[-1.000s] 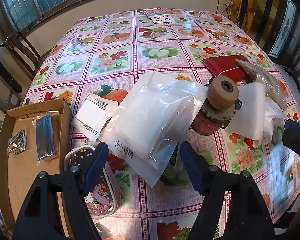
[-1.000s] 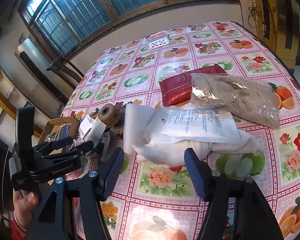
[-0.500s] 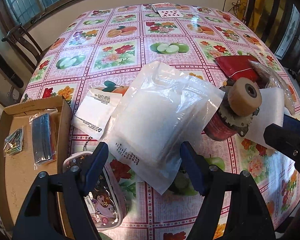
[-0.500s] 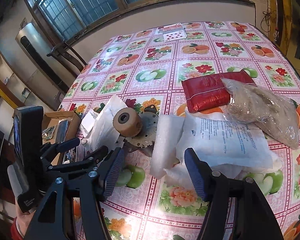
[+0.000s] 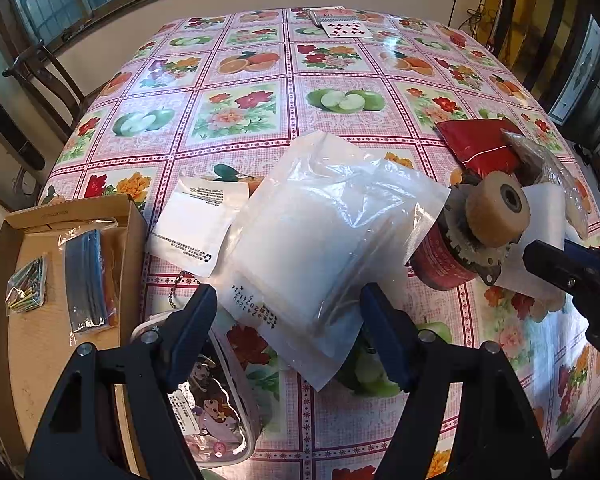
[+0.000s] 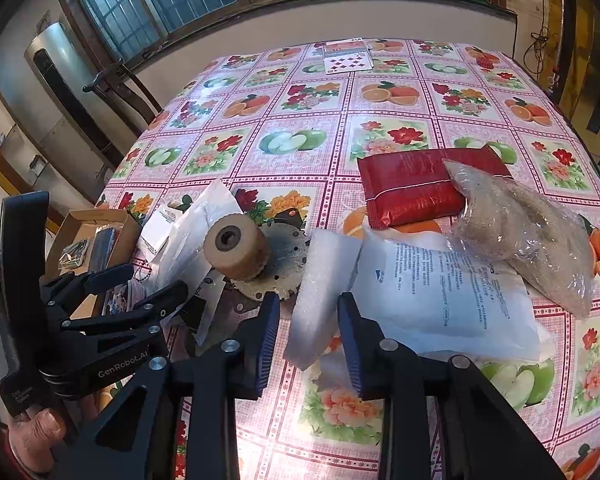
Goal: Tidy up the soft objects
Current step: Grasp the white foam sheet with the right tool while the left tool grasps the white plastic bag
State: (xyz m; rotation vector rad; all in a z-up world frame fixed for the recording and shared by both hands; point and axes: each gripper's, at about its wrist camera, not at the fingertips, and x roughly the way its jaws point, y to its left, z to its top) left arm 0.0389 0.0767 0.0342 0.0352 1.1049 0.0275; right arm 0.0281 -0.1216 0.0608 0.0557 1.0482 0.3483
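Observation:
My left gripper (image 5: 290, 336) is open, its jaws on either side of the near corner of a clear bag of white padding (image 5: 324, 232). It also shows in the right wrist view (image 6: 136, 288). My right gripper (image 6: 308, 344) is open but narrowed, its jaws on either side of the near end of a white foam sheet (image 6: 320, 280); its fingers do not visibly press it. Beside the foam lie a white printed bag (image 6: 444, 284), a clear bag of tan fibre (image 6: 520, 232) and a red packet (image 6: 416, 184).
A metal motor part with a tan roller (image 5: 488, 220) sits between the bags. A cardboard tray (image 5: 24, 320) with small bagged items stands at the left edge. A clear cartoon pouch (image 5: 208, 412) lies under my left gripper. Playing cards (image 6: 346, 60) lie at the far side.
Both grippers moved forward and lower toward the pile. The right gripper's jaws have narrowed around the foam sheet's end. The left gripper's jaws now flank the clear bag's corner.

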